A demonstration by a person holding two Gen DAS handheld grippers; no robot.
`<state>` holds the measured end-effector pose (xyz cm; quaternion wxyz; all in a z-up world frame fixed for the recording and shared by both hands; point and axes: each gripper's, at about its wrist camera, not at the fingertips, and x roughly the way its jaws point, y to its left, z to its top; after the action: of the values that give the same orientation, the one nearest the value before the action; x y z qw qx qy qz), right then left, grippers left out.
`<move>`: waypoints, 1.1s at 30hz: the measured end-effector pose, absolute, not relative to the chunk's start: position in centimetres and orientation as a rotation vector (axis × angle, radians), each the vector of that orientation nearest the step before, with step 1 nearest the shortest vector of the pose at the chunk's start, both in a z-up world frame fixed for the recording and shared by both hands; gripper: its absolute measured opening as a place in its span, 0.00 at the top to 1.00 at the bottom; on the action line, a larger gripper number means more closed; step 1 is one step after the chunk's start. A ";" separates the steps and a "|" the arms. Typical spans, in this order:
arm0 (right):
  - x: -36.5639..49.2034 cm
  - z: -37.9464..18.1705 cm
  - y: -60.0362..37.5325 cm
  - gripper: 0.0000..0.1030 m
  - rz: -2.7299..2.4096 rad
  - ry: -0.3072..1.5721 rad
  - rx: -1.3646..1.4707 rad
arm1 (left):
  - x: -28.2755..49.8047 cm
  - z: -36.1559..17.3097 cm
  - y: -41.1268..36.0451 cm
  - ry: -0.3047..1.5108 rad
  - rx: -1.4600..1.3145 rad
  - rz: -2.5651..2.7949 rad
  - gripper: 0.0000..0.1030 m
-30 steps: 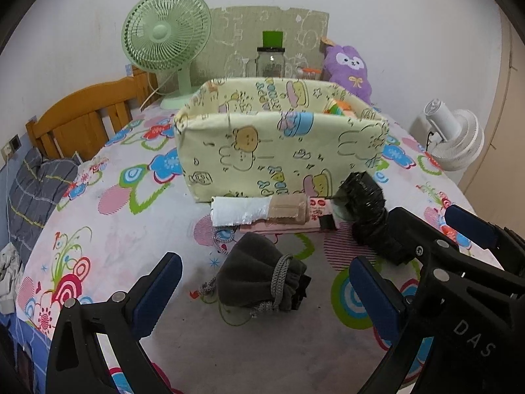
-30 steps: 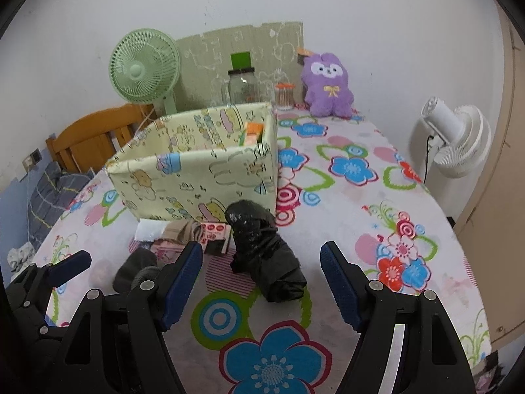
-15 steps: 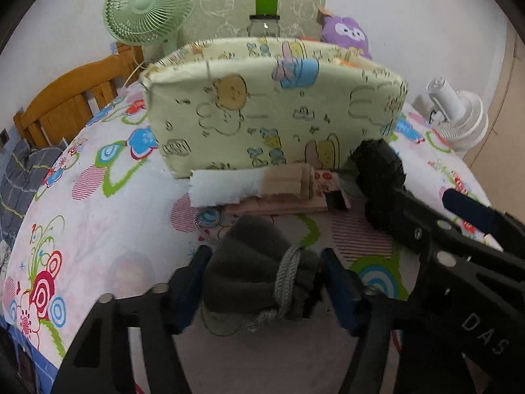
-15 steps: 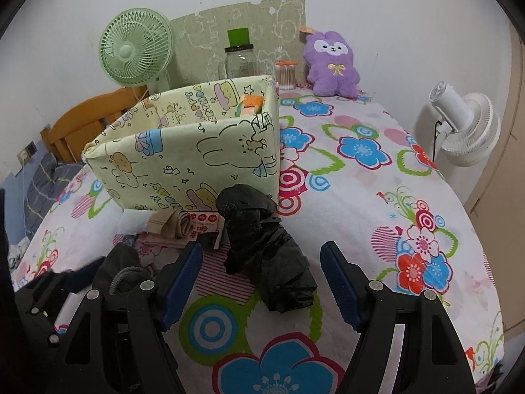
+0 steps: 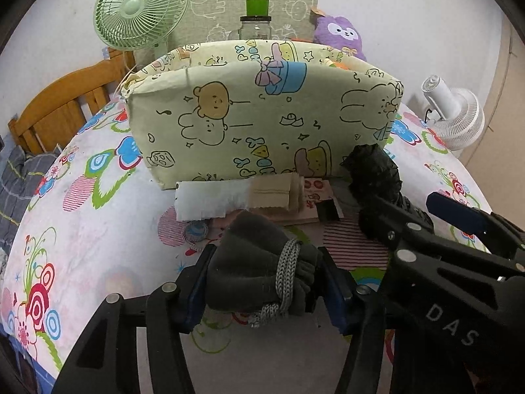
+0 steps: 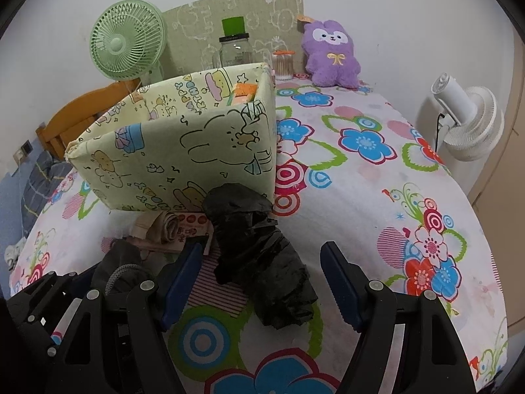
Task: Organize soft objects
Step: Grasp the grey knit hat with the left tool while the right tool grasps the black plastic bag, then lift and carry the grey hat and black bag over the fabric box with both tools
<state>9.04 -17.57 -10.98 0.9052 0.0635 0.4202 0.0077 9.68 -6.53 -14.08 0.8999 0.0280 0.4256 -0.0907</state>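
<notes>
A grey drawstring pouch [image 5: 249, 262] lies on the flowered tablecloth [image 5: 98, 229], and the jaws of my left gripper [image 5: 265, 282] are closing, their blue pads pressing on both of its sides. A crumpled black plastic bag [image 6: 259, 256] sits to the right of it. My right gripper [image 6: 259, 282] stands open astride the bag's near end, pads clear of it. Behind both stands a yellow cartoon-print fabric box [image 5: 262, 124], open on top. A rolled white and beige cloth [image 5: 236, 193] rests on a flat pink packet [image 5: 311, 193] at the box's foot.
At the table's far edge stand a green fan [image 6: 126, 41], a glass jar [image 6: 234, 51], a cotton-swab pot [image 6: 283, 65] and a purple plush [image 6: 329, 55]. A white fan [image 6: 469, 121] stands off the table's right side. A wooden chair [image 5: 62, 105] is at the left.
My left gripper dropped onto the grey pouch and its jaws came in from wide open to grip it. My right gripper moved lower and closer over the black bag, still open.
</notes>
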 end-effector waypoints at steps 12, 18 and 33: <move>10.1 -12.4 -17.4 0.45 0.031 0.937 0.146 | 10.0 -14.2 -6.6 0.882 0.058 -0.187 0.41; 9.5 -12.0 -17.0 0.50 0.053 0.925 0.150 | 9.8 -14.0 -6.5 0.880 0.054 -0.188 0.41; 6.9 -8.9 -16.2 0.51 0.064 0.862 0.152 | 7.5 -11.5 -6.2 0.814 0.048 -0.190 0.42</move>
<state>6.93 -16.17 -8.88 0.9052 0.0737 0.4174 0.0311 7.46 -6.22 -11.54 0.9137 0.0233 0.3952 -0.0922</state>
